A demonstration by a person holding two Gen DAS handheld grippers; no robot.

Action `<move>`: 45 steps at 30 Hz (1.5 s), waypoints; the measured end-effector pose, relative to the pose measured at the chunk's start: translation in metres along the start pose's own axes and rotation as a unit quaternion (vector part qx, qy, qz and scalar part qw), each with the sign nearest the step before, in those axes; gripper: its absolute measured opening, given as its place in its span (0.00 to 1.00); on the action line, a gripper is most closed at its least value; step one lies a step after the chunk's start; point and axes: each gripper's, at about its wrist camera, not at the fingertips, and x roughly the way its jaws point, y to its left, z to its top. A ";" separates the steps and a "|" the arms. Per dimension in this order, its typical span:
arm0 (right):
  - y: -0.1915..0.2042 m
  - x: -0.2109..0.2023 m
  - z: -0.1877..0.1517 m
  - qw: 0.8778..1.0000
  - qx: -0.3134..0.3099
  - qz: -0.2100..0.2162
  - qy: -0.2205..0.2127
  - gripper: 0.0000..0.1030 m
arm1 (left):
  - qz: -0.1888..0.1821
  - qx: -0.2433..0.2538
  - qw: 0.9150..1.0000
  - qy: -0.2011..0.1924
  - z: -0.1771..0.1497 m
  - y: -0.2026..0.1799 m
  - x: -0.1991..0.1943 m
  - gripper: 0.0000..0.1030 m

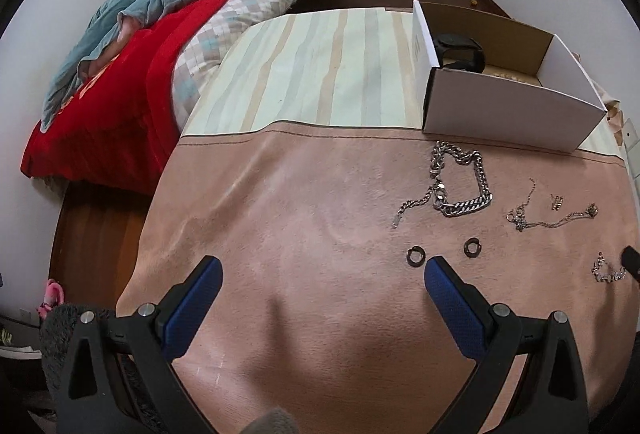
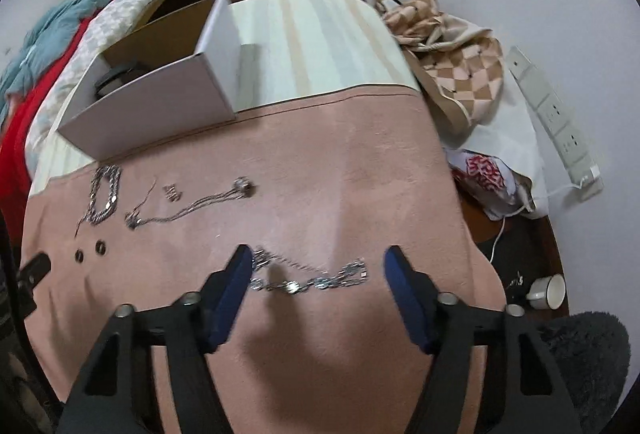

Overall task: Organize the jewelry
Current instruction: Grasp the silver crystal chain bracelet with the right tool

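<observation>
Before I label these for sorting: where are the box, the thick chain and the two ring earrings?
box [image 1: 508, 118]: left wrist view, white front wall.
thick chain [image 1: 482, 180]: left wrist view, right side links.
ring earrings [image 1: 471, 246]: left wrist view, right one's rim.

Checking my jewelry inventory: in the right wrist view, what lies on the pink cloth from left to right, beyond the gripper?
Two small rings → thick chain → small charm → thin necklace's pendant.
</observation>
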 end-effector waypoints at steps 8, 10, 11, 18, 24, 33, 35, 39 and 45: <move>-0.012 0.012 -0.010 0.999 0.014 -0.026 0.018 0.65 | -0.010 0.009 1.000 0.005 0.000 -0.013 0.007 1.00; -0.012 0.010 -0.014 1.000 0.011 -0.027 0.010 0.65 | -0.011 0.010 1.000 0.007 -0.001 -0.014 0.008 1.00; -0.012 0.010 -0.016 1.000 0.012 -0.026 0.006 0.65 | -0.012 0.009 1.000 0.009 -0.001 -0.014 0.009 1.00; -0.011 0.002 -0.025 1.000 0.016 0.001 -0.026 0.12 | -0.013 0.004 1.000 0.016 -0.003 -0.011 0.013 1.00; 0.003 -0.016 -0.023 0.997 0.011 0.050 -0.053 0.00 | -0.024 -0.020 0.999 0.027 -0.001 0.007 0.016 1.00; 0.004 -0.073 0.006 0.986 0.033 0.111 -0.117 0.00 | -0.012 -0.046 0.998 0.029 0.003 0.031 0.019 1.00; -0.002 -0.058 0.012 0.991 0.038 0.104 -0.081 0.00 | -0.010 -0.041 0.999 0.033 0.002 0.026 0.022 1.00; -0.021 -0.019 0.007 0.995 0.065 0.079 -0.014 0.07 | -0.007 -0.017 0.999 0.032 0.001 0.007 0.023 1.00; -0.028 0.008 -0.004 0.998 0.053 0.036 -0.006 0.35 | -0.008 0.008 1.000 0.027 0.005 -0.015 0.024 1.00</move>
